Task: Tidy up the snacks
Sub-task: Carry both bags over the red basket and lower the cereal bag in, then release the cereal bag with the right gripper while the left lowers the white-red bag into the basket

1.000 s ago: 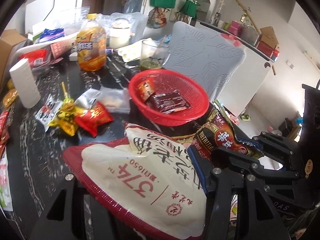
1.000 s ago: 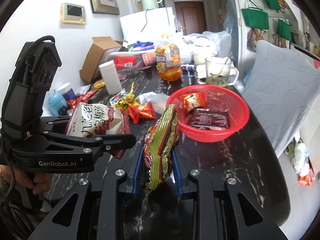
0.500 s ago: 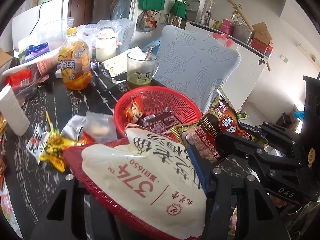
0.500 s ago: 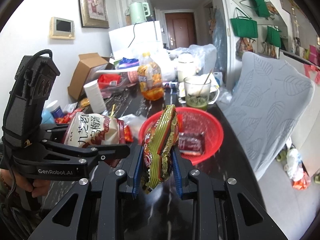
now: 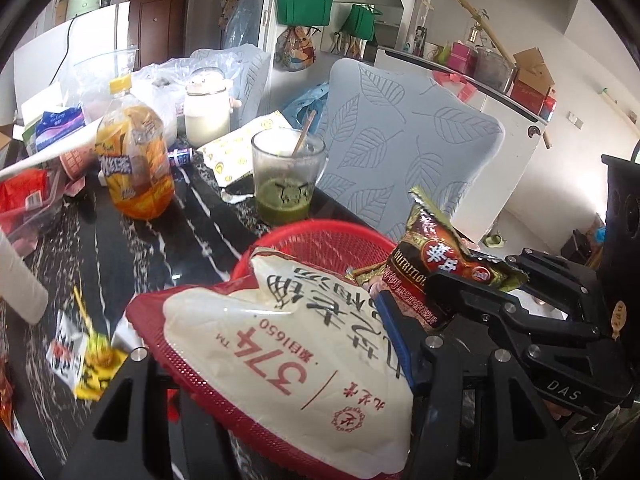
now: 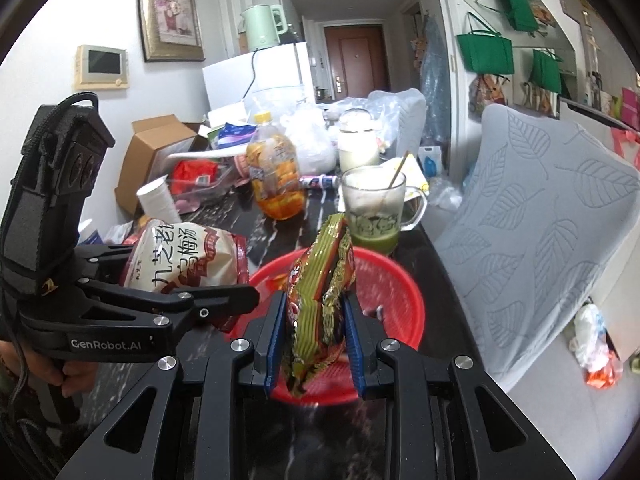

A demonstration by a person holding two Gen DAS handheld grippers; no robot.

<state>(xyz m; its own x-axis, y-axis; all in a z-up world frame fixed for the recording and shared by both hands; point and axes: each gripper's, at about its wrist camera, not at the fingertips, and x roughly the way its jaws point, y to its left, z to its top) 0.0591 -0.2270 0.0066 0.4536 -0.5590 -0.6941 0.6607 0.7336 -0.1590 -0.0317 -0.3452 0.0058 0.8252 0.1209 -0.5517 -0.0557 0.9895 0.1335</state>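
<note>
Progress looks to be somewhere in the middle, judging by what lies where. The left gripper [image 5: 276, 364] is clamped on a large cream-and-red puffy snack bag with red print [image 5: 288, 344], held just in front of the round red plastic mesh basket [image 5: 320, 236] and partly over its near rim. The right gripper [image 6: 316, 336] is clenched on a thin green-and-red foil snack packet [image 6: 320, 300], standing on edge between the blue pads and poised above the same basket, whose rim [image 6: 404, 292] shows below it.

What the basket already holds cannot be told: the two held packs cover most of its inside, and the rest is blurred. Both packs look ready to be let go into it, though neither rests in it yet.

More remains on the dark marbled tabletop [image 5: 132, 256]. Small yellow and white snack packets [image 5: 86, 356] lie loose near the left edge, well apart from the basket, and a red wrapper in a clear bag [image 5: 24, 200] sits farther back. An orange drink bottle with a yellow cap [image 5: 134, 164] and a glass mug of green drink [image 5: 286, 176] stand behind the basket; the mug is near the far rim, so a careless drop could knock it.
</note>
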